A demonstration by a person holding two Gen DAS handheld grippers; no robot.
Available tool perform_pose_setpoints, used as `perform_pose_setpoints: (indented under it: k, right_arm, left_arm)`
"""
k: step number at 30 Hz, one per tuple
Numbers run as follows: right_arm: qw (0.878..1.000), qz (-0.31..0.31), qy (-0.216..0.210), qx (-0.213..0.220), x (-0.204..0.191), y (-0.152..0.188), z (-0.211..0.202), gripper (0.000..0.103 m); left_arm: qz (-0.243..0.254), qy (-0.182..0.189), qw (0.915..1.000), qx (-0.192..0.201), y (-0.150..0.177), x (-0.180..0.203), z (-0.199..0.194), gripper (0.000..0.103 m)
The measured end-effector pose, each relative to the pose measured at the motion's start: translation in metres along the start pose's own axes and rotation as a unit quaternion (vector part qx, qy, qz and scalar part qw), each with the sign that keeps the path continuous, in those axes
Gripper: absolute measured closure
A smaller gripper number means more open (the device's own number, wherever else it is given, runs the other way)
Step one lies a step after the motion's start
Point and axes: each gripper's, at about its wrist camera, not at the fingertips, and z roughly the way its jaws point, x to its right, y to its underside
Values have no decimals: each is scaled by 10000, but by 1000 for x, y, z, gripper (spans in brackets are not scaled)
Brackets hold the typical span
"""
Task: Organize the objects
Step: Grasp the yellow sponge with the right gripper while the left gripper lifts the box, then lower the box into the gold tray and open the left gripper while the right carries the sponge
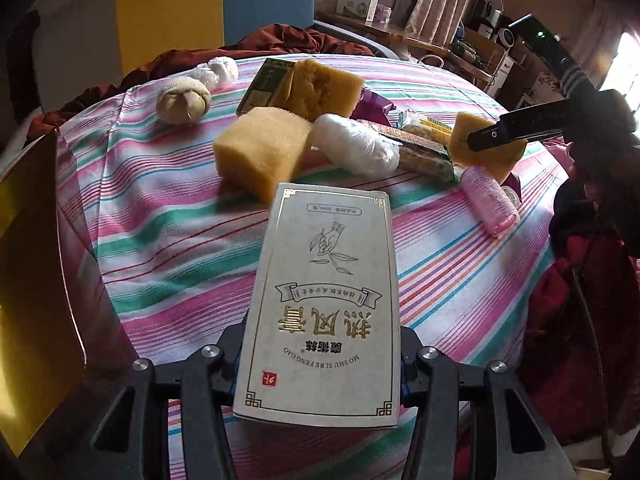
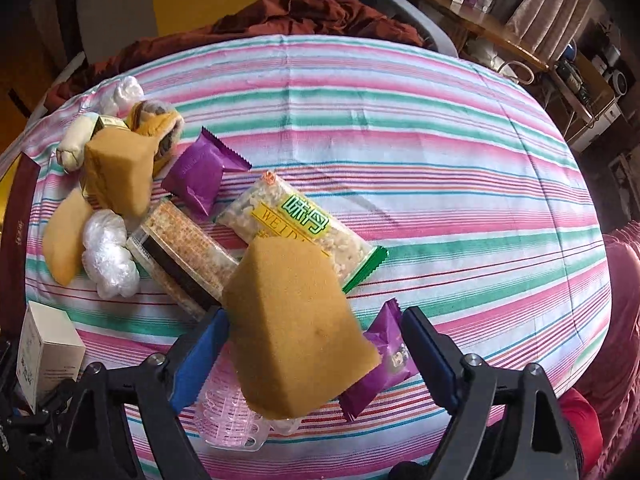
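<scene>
So the left hand-held gripper (image 1: pixel 320 364) is clamped on a white medicine box (image 1: pixel 324 300) with gold lettering, holding it up above the striped counter (image 1: pixel 168 240). The grip sits only on the bottom end of the box, so most of it sticks out past the jaws. My guess is that a quick swing could make it pivot or slide out, since smooth card doesn't give the pads much to bite on

The right hand-held gripper (image 2: pixel 316 348) is the shakier one. Its jaws straddle a tan sponge block (image 2: pixel 296 328) but they're apart from it: there's a clear gap on the right side and the blue pad (image 2: pixel 200 360) on the left is only just beside it, so I'd call it open around the sponge, not gripping. The sponge sits tilted on top of a pile: a pink hair roller (image 2: pixel 228 412), a purple snack packet (image 2: pixel 380 364) and the rice cracker pack (image 2: pixel 296 224) are all right under or beside it

What could go wrong:
- closing on a corner of the sponge, so it squishes and pops out
- pinching the purple packet along with it, because it lies inside the right jaw's path
- nudging the roller so it rolls toward the counter edge

The other sponges (image 1: pixel 260 152) and the plastic-wrap ball (image 1: pixel 356 144) are well clear of both
</scene>
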Motion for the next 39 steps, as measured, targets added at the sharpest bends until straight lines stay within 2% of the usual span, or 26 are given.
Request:
perform_pose_setpoints:
  k: [1,2,5,9,14,18,22,27,31,39]
  right_arm:
    - [10000,-25,-85,-33,-1,1,2,37]
    - [9999,-42,-166,-17,-1,2,1,42]
    - [9997,-11,-205,138,-1,5,-6,46]
    - [9976,243,-208,620,1,7,-30,46]
    - [9911,270,-730,1083,-30,7,-53,46]
    - [9860,129,-1140,1208,-73,17,-46,46]
    - [9844,-89,-1398,1064,-104,24,-29,46]
    - [9851,-624,-1265,981,-129,32,-20,47]
    - [9856,-814,-1138,947,-138,34,-15,47]
    - [9865,-908,-1032,894,-142,36,-10,47]
  left_arm:
    - [-8,12,10000,3,0,0,0,50]
    - [-25,35,10000,9,0,-2,1,50]
    - [-81,79,9999,32,0,-4,0,50]
    - [-196,96,9997,91,-2,-7,-6,51]
    - [-238,74,9987,453,-7,-9,-30,50]
    - [-349,-4,9960,817,-9,-14,-58,50]
    - [-585,-220,9915,1144,-8,-30,-85,50]
    - [-1009,-588,9822,1470,-2,-58,-116,50]
    - [-1228,-985,9740,1627,7,-80,-136,50]
    - [-1779,-1622,9559,1683,29,-133,-156,50]
